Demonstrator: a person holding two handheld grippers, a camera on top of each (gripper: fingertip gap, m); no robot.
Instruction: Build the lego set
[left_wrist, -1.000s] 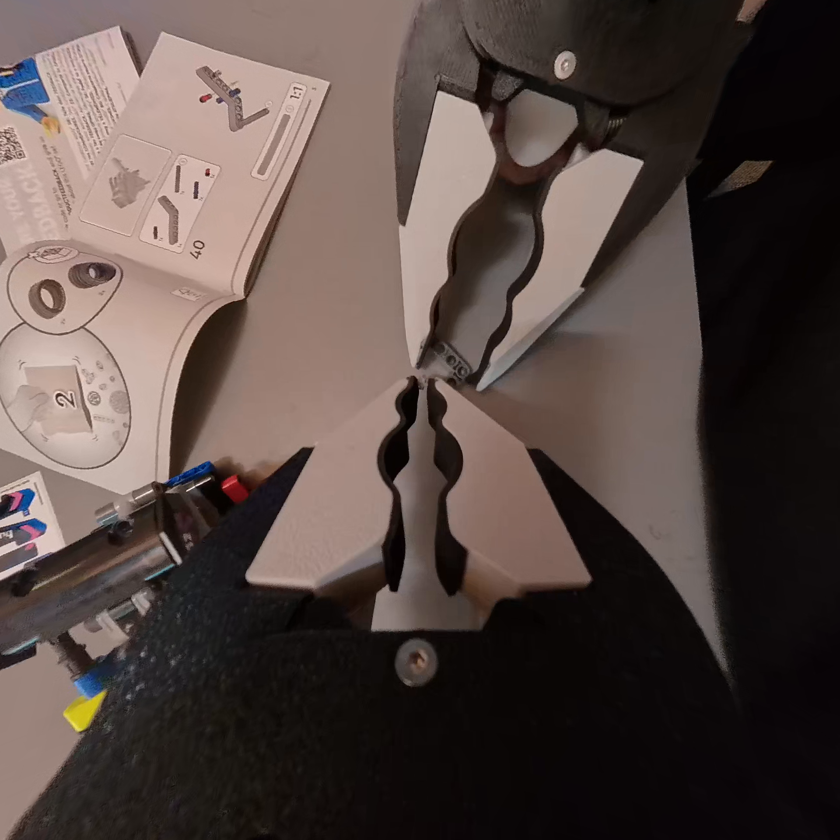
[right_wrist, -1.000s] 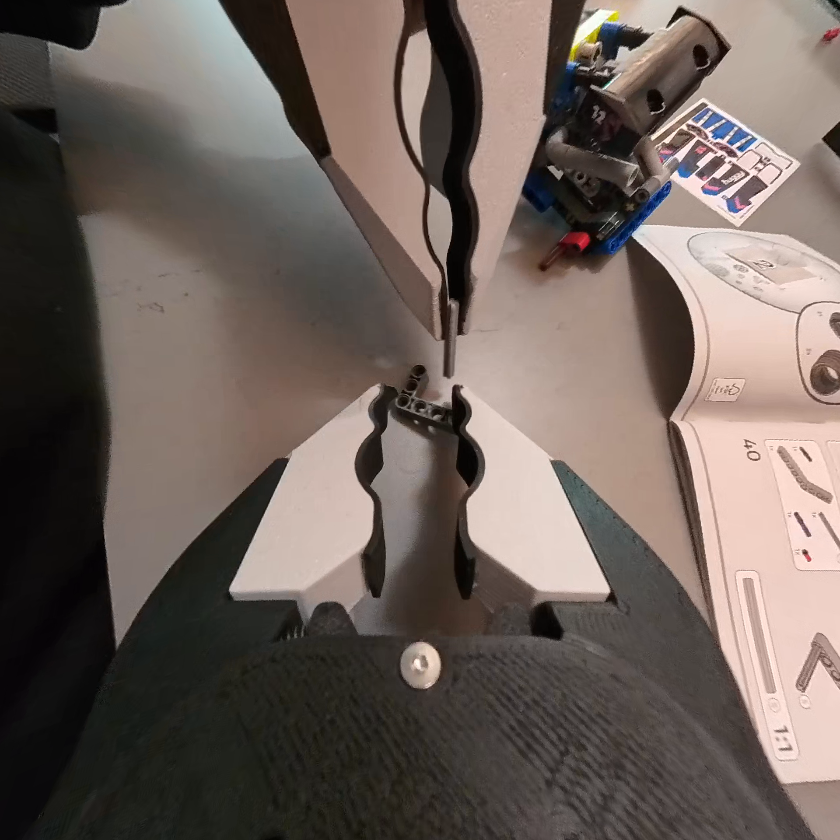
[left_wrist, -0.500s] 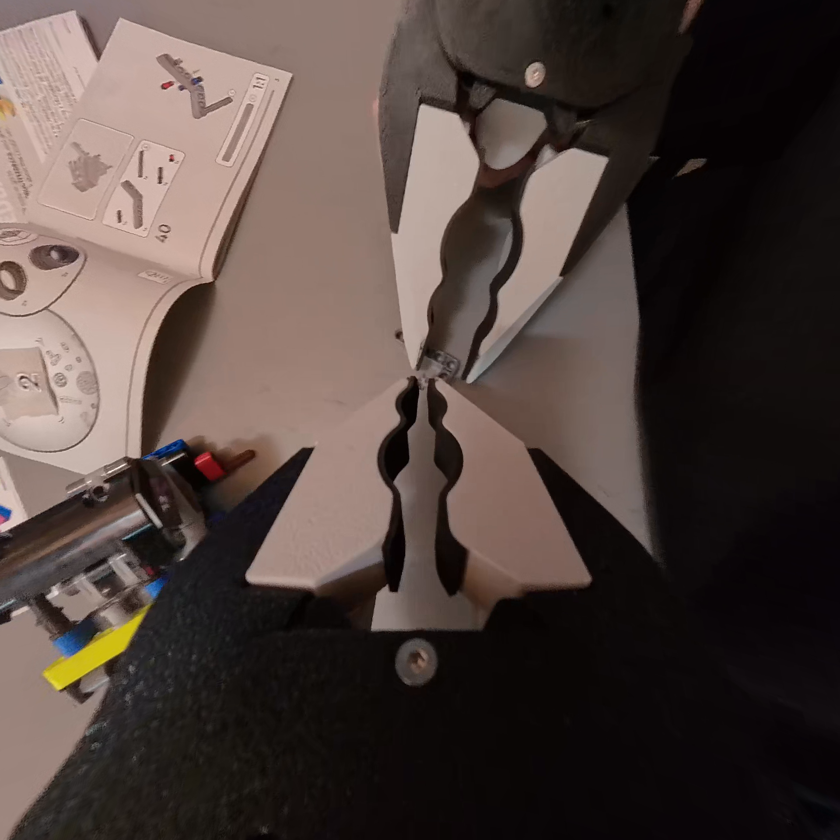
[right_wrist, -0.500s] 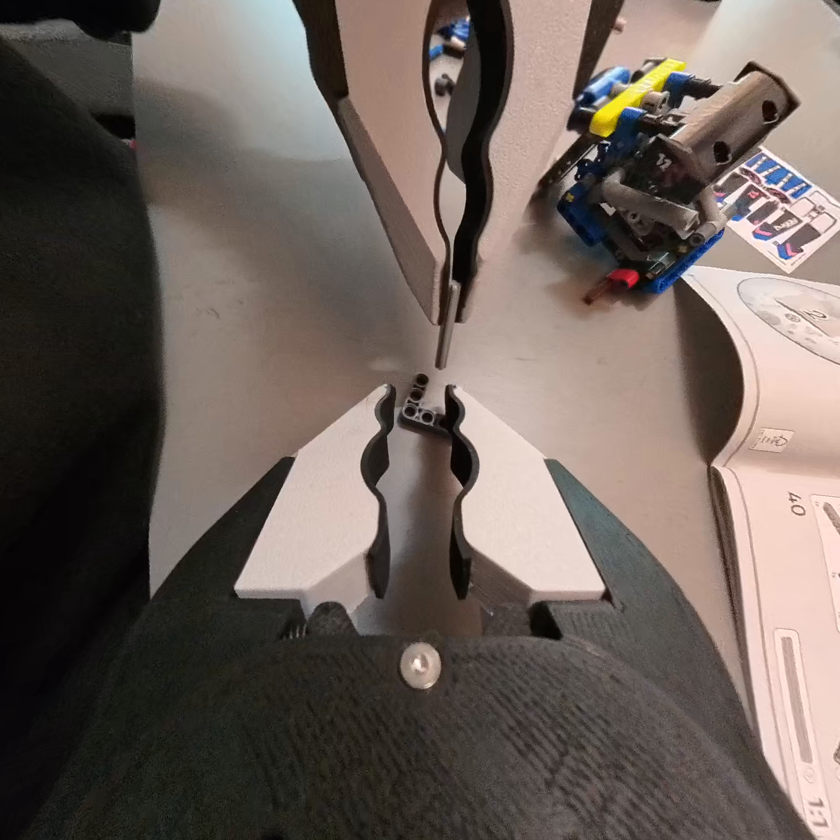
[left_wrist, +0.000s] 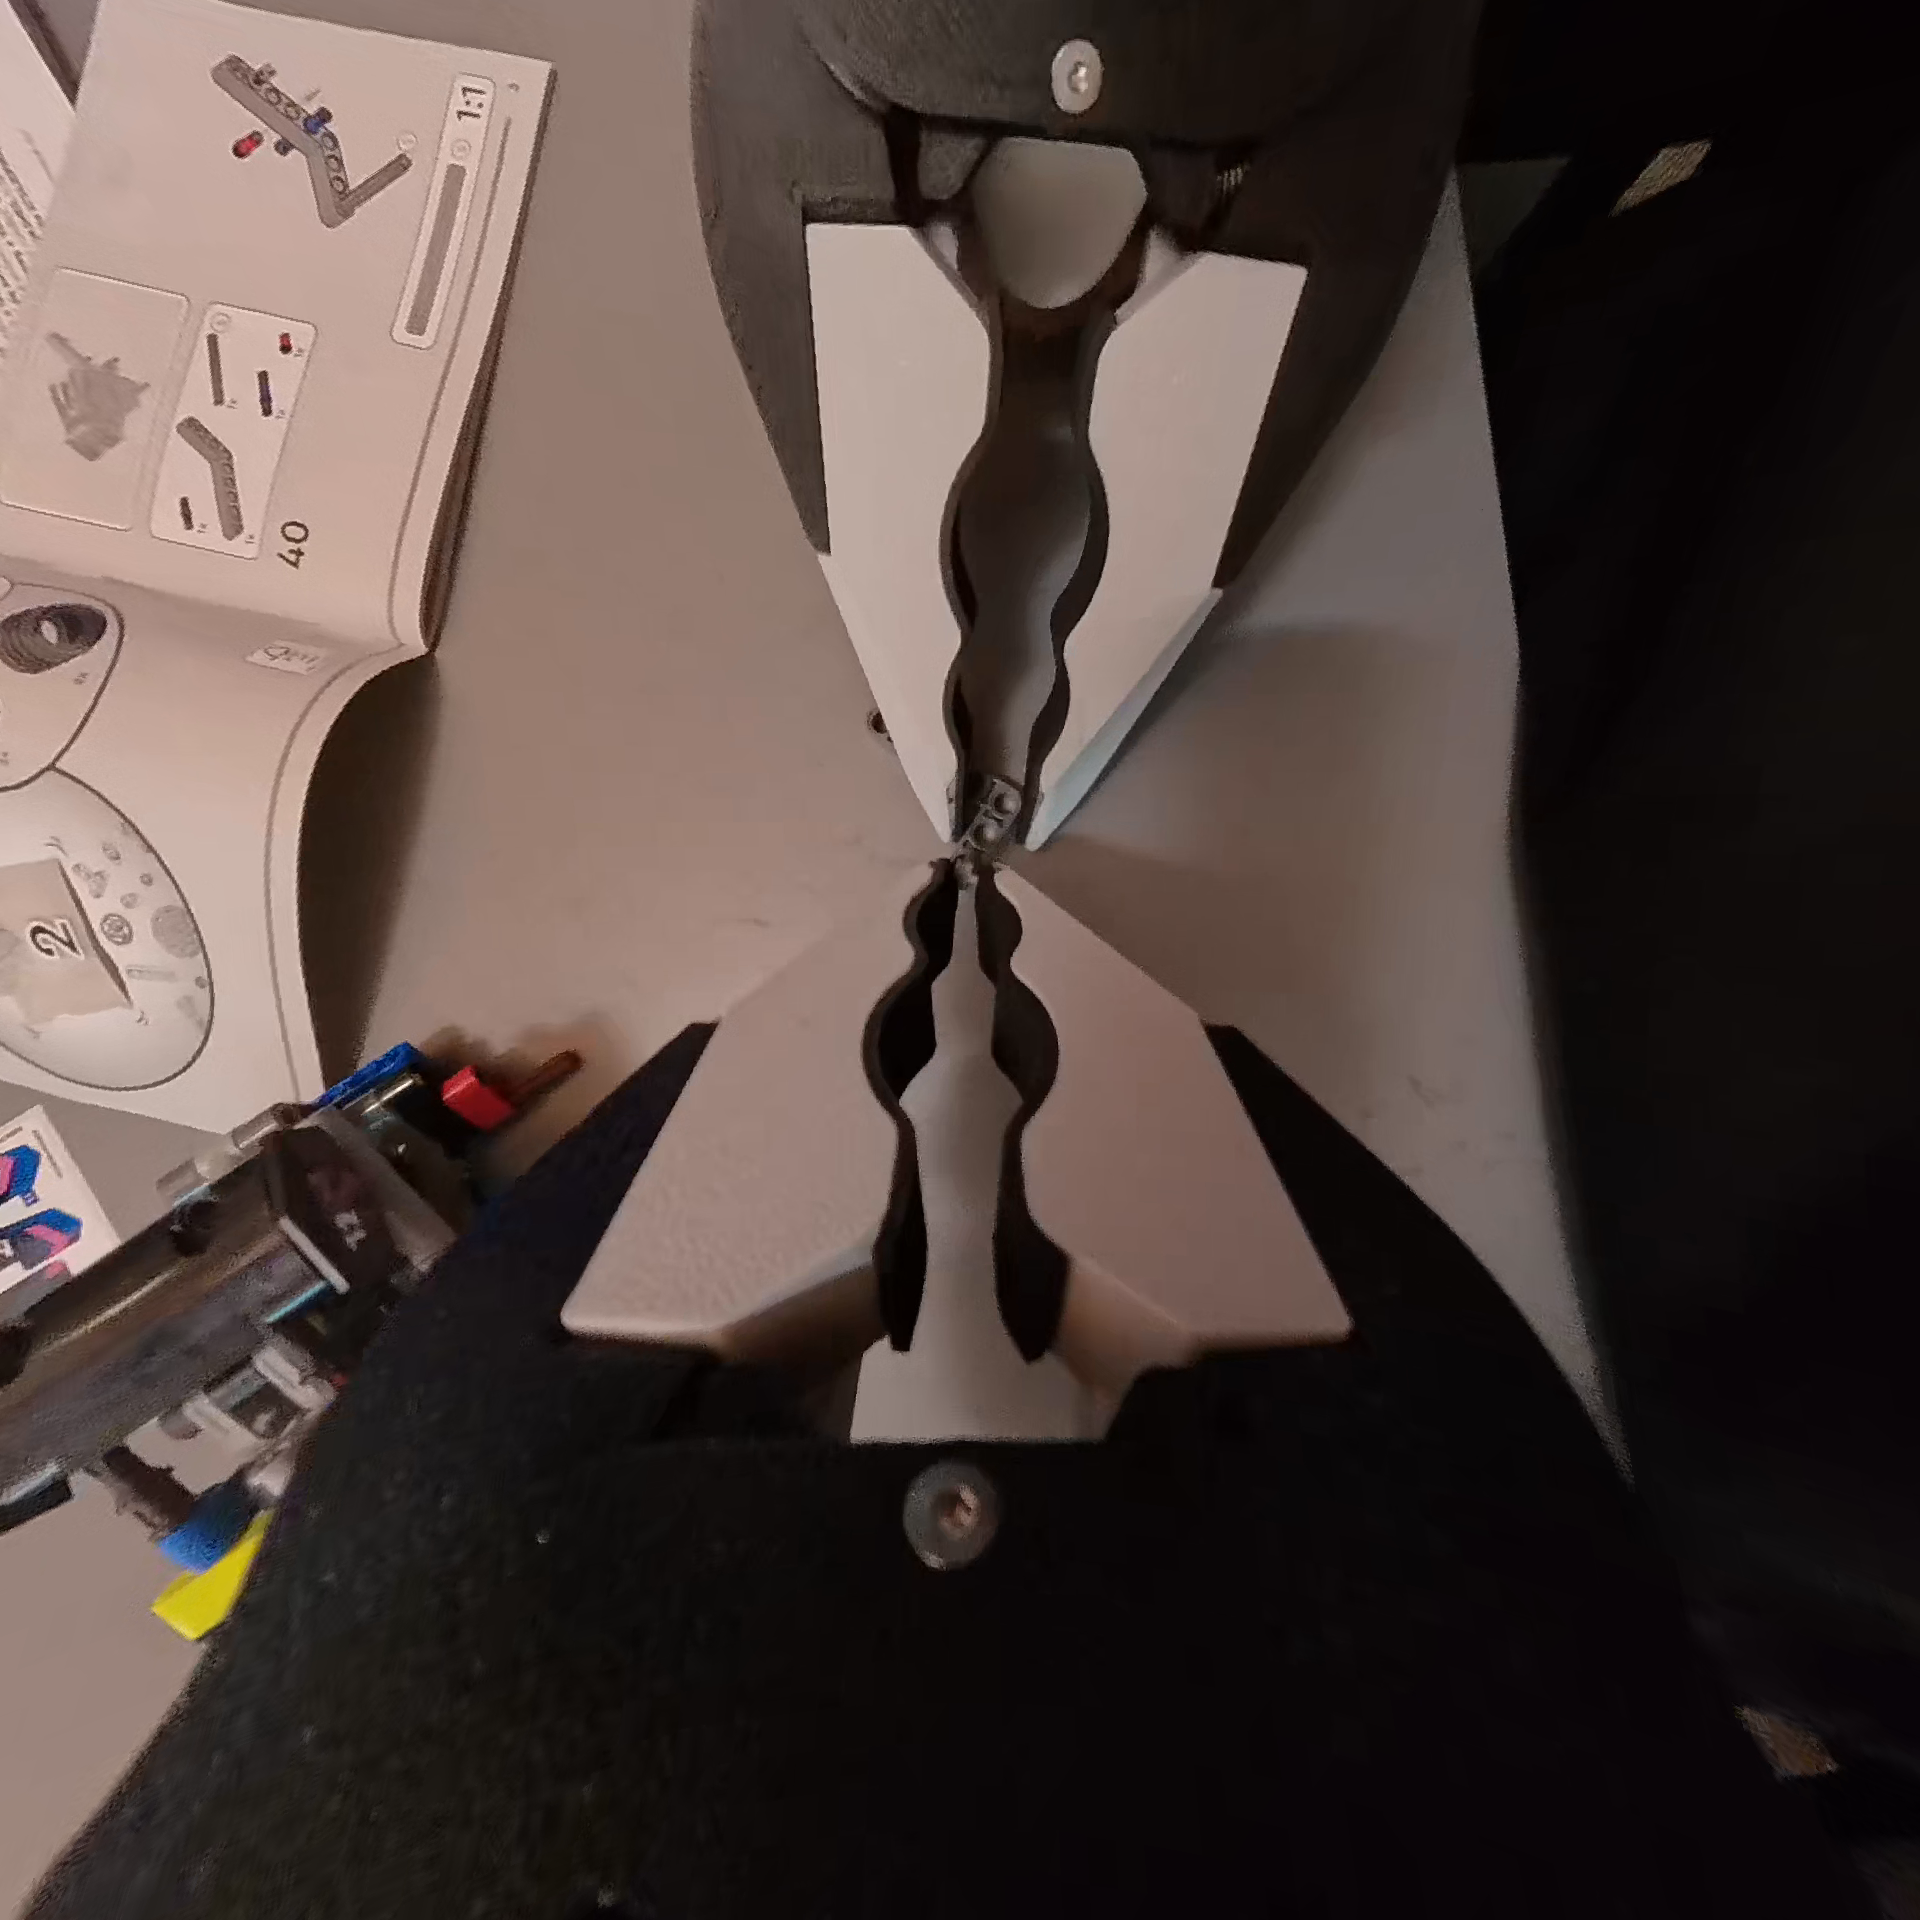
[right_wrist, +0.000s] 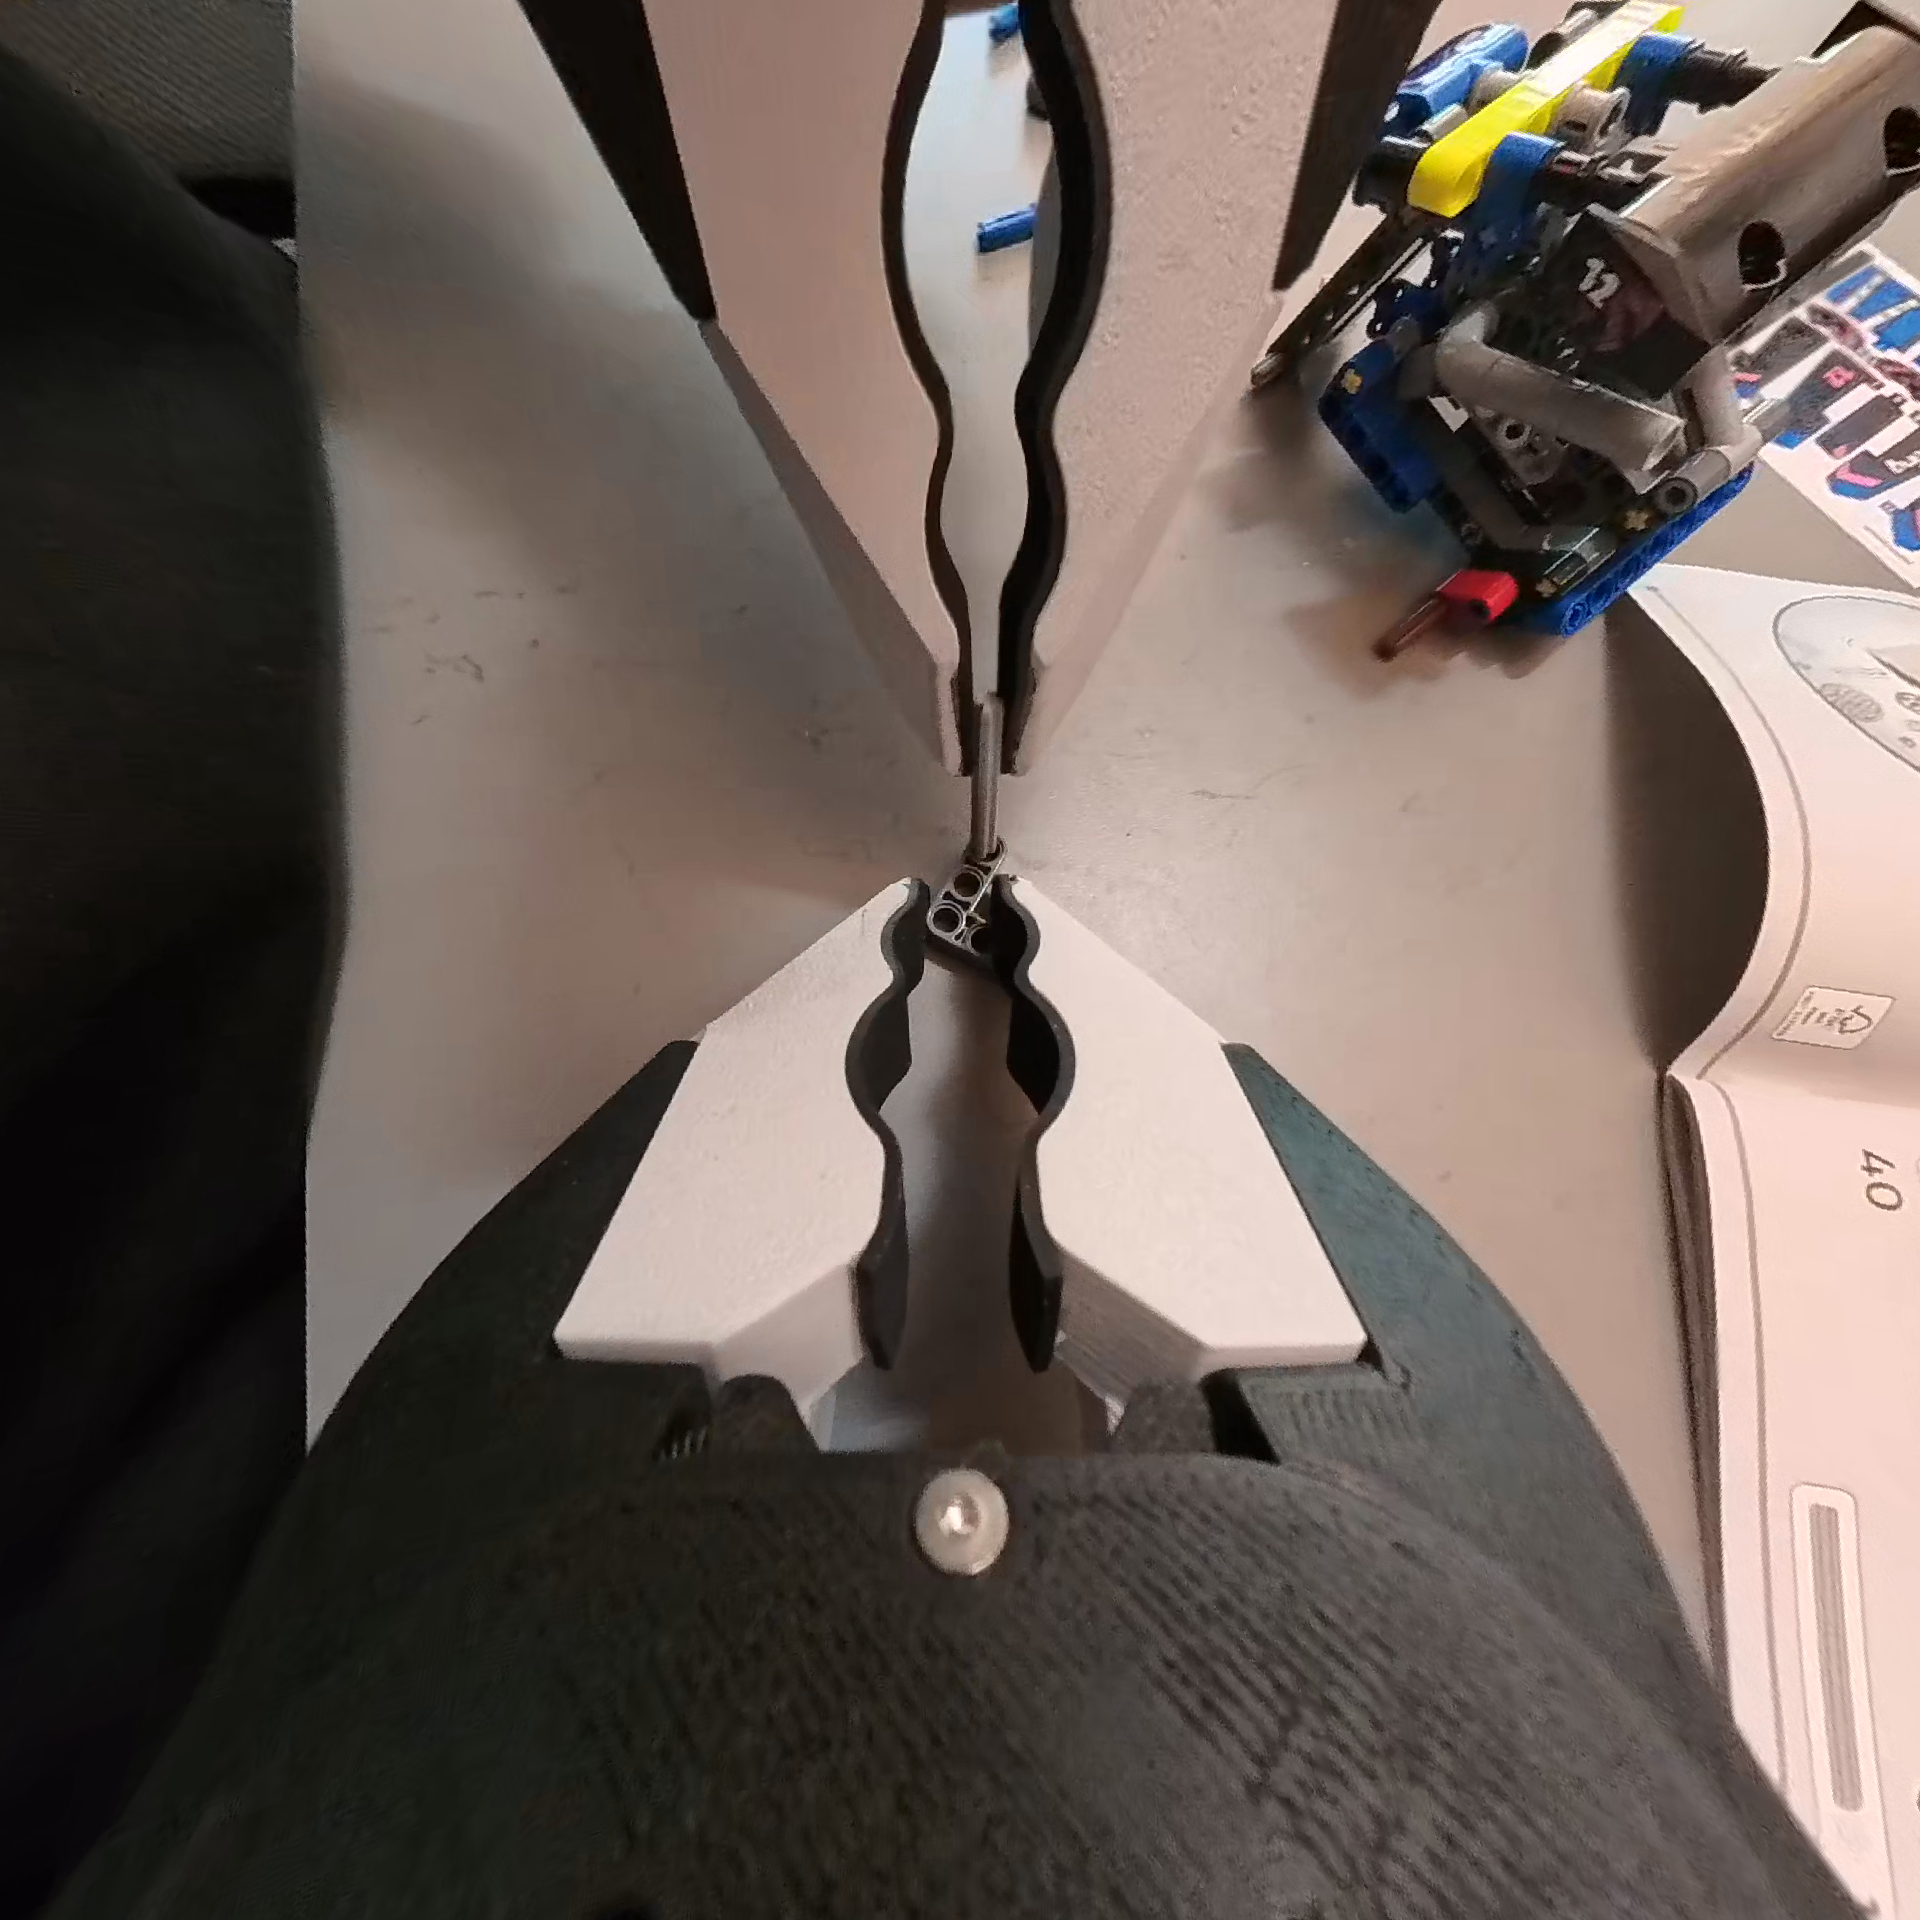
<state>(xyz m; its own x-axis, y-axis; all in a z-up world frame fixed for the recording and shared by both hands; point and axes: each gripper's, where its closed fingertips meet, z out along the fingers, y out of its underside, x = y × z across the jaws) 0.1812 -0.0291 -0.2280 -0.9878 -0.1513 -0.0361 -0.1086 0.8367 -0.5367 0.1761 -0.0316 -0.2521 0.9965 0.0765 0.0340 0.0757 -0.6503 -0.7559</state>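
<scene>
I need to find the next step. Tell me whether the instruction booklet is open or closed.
Open. The instruction booklet lies spread on the table, printed pages facing up and curving up from the spine, with build diagrams showing.

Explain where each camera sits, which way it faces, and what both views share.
Left wrist view: sits on the left gripper, facing the right gripper across the table; its own jaws pinch a thin grey axle.
Right wrist view: sits on the right gripper, facing back; its own jaws hold a dark holed beam.
Shared: both grippers, the beam, the booklet, the partly built model.
</scene>
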